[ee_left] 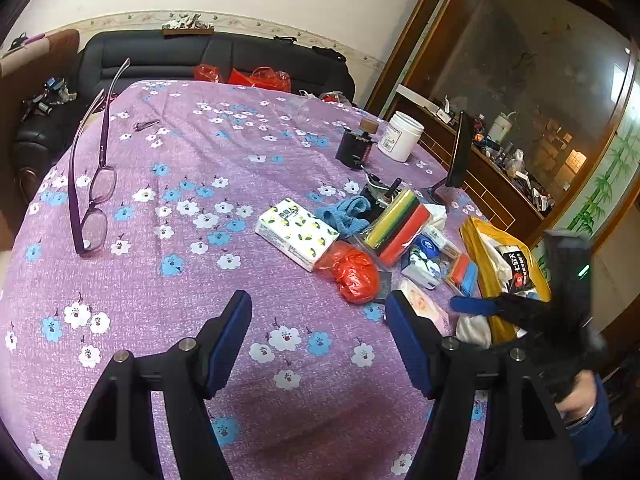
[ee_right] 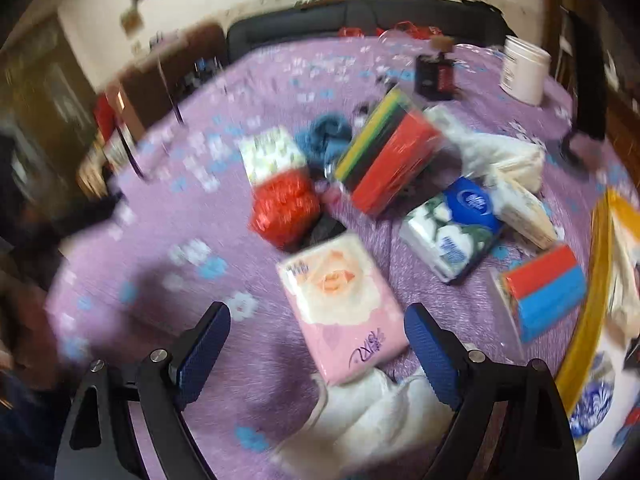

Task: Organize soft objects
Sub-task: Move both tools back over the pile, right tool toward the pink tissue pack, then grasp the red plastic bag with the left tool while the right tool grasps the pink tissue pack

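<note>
left tool (ee_left: pixel 318 340) jaws apart, empty, over bare purple floral tabletop (ee_left: pixel 180 208). right tool (ee_right: pixel 318 346) jaws apart, empty, over near end of pink tissue pack (ee_right: pixel 340 304). soft pile right of centre: lemon tissue pack (ee_left: pixel 296 232), red bag (ee_left: pixel 354 274), blue cloth (ee_left: pixel 344 214), sponges (ee_left: pixel 396 226). glasses (ee_left: pixel 90 196) far left.

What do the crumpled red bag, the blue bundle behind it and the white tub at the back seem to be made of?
The crumpled red bag looks like thin glossy plastic film: it wrinkles sharply and catches light. The blue bundle seems a soft, fuzzy knit or terry cloth, matte and slumped in folds. The white tub is probably rigid plastic, smooth and slightly shiny, with a printed label.
</note>
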`<move>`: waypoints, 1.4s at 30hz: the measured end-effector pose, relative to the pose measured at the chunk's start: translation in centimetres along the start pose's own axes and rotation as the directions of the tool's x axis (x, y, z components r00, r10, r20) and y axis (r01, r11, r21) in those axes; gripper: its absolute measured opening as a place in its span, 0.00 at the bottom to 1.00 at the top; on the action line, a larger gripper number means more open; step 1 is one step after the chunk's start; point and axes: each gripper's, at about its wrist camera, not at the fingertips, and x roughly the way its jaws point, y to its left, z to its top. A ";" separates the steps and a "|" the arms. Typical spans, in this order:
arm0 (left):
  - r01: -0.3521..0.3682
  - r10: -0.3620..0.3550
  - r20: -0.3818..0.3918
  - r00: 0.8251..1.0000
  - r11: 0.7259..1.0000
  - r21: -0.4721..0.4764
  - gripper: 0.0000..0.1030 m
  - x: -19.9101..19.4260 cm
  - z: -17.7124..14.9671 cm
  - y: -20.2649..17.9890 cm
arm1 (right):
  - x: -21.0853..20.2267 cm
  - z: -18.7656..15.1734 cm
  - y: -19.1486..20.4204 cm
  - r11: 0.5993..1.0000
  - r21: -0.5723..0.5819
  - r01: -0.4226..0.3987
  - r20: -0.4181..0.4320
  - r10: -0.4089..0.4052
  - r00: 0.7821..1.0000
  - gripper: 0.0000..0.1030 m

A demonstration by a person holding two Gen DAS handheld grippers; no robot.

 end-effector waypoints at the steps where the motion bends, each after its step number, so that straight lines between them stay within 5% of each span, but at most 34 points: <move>1: -0.002 0.002 0.000 1.000 1.000 0.002 0.67 0.0 0.0 0.0 | 0.8 -0.2 0.9 0.999 -0.036 0.035 -0.005 -0.035 0.999 0.91; 3: -0.011 0.011 0.006 1.000 1.000 0.010 0.67 -0.2 0.0 0.0 | 1.0 -0.5 2.0 0.996 -0.068 0.050 0.024 -0.049 0.999 0.91; 6: -0.019 0.019 0.007 1.000 1.000 0.013 0.67 -0.3 0.1 0.3 | 0.1 -0.7 4.0 0.983 -0.119 -0.144 0.006 0.145 0.989 0.90; 8: -0.026 0.026 0.006 1.000 1.000 0.003 0.67 -0.3 0.2 0.6 | -1.1 -0.6 4.5 0.974 -0.117 -0.196 0.026 0.200 0.979 0.90; 13: -0.043 0.043 -0.007 0.999 0.999 -0.006 0.67 -0.3 0.4 0.6 | -4.3 -0.9 2.1 0.993 -0.061 -0.103 0.131 0.110 0.985 0.90; 24: -0.039 0.033 -0.189 0.981 0.999 -0.027 0.64 6.6 1.9 -2.9 | -7.5 -2.2 -4.2 0.981 0.129 -0.144 0.230 0.112 0.967 0.90; 26: -0.063 0.058 -0.222 0.973 0.998 -0.016 0.54 8.5 2.1 -4.1 | -7.3 -2.4 -4.7 0.980 0.142 -0.141 0.228 0.106 0.968 0.90; 32: -0.178 0.171 -0.306 0.936 0.984 0.004 0.47 13.8 1.9 -5.1 | -6.8 -2.9 -3.8 0.990 0.085 -0.109 0.216 0.088 0.972 0.90; 35: -0.209 0.210 -0.273 0.939 0.977 0.032 0.31 14.1 1.9 -5.4 | -6.4 -2.3 -2.7 0.995 0.035 -0.093 0.198 0.084 0.977 0.90; 42: -0.144 0.143 -0.236 0.961 0.989 0.012 0.30 10.6 1.6 -4.3 | -1.8 -0.8 1.0 0.997 -0.074 -0.035 0.080 0.041 0.996 0.90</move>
